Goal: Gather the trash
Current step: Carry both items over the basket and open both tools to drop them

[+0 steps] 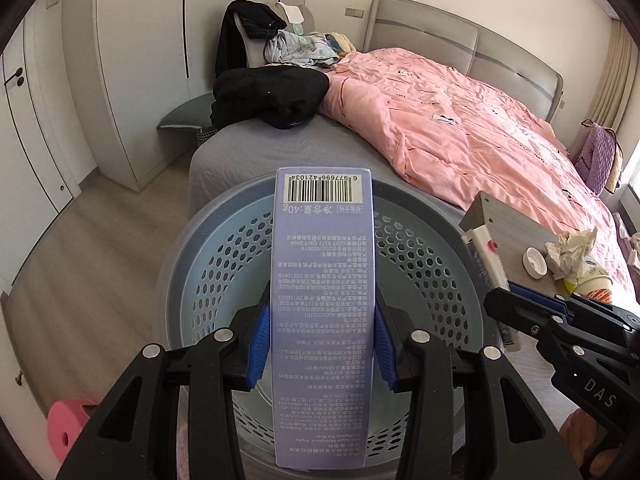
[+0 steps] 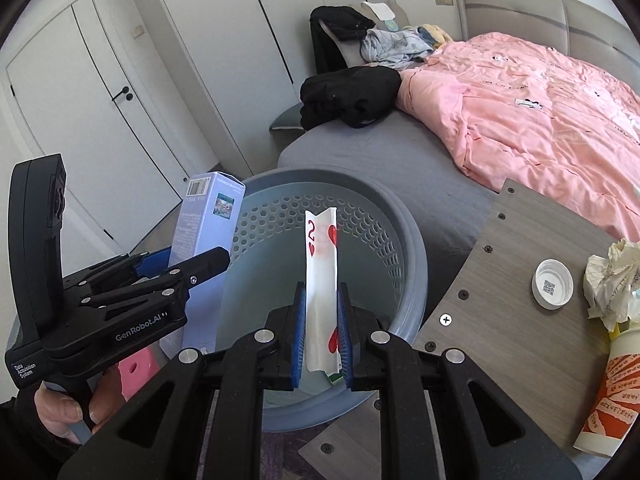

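While box (image 1: pixel 323 300) hides basket (image 1: pixel 224 240) floor, card (image 2: pixel 321 280) creased

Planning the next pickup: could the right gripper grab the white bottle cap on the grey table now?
Probably not yet: the right gripper is shut on a folded playing card; the white bottle cap lies unobstructed.

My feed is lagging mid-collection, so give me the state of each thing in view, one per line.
left hand-held gripper: shut on toothpaste box
toothpaste box: held above basket
right hand-held gripper: shut on playing card
playing card: bent lengthwise, above basket
basket: looks empty
bottle cap: on table, open side up
paper cup: upright, stuffed with tissue
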Demonstrator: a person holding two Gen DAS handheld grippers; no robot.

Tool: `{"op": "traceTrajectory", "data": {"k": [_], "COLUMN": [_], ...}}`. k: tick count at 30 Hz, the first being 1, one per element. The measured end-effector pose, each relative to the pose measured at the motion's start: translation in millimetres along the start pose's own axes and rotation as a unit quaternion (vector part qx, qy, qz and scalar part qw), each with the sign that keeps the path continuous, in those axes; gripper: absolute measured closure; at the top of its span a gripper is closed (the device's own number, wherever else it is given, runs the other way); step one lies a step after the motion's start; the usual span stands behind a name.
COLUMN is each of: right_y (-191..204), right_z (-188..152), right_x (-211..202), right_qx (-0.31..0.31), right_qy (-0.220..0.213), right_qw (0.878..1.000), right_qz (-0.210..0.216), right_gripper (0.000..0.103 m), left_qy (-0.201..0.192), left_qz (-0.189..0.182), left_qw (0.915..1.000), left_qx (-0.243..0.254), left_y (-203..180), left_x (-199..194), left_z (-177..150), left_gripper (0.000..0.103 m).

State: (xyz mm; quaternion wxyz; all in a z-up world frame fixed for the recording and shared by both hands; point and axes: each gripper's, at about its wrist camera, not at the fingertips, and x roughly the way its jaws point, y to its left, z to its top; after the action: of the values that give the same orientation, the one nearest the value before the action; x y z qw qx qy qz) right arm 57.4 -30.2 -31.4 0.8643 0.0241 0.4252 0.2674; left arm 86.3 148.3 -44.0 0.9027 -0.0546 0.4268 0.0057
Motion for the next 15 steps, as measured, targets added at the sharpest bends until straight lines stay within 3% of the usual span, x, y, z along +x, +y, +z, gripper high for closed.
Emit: {"op": "traceTrajectory", "data": {"k": [7,11,15], "right_y": [2.3,4.6,4.9], "right_z": [4.1,2.3,2.6], "right_x": [-0.6,-7.5,-9.3], "right_qx": [-0.006,-0.005,-0.008], "right_qy": [-0.008,-0.018,-0.021], "right_qw": [1.0,1.0,1.0], "right_qz": [-0.012,-0.014,-0.016], "right_gripper": [0.084,0.065,0.063], "left_qy": [-0.004,-0.009,-0.01], "left_qz": [0.002,0.008,0.014], "left_qw": [1.0,0.9999,0.9998], "left_qx": [0.002,0.002,-0.001], "left_y": [-1.4,-1.0,-0.2], "left_x": [-2.5,-6.9,-9.6], "left_z": [-1.8,-3.9,-5.3], "left_gripper": [0.06,0.049,0.048]}}
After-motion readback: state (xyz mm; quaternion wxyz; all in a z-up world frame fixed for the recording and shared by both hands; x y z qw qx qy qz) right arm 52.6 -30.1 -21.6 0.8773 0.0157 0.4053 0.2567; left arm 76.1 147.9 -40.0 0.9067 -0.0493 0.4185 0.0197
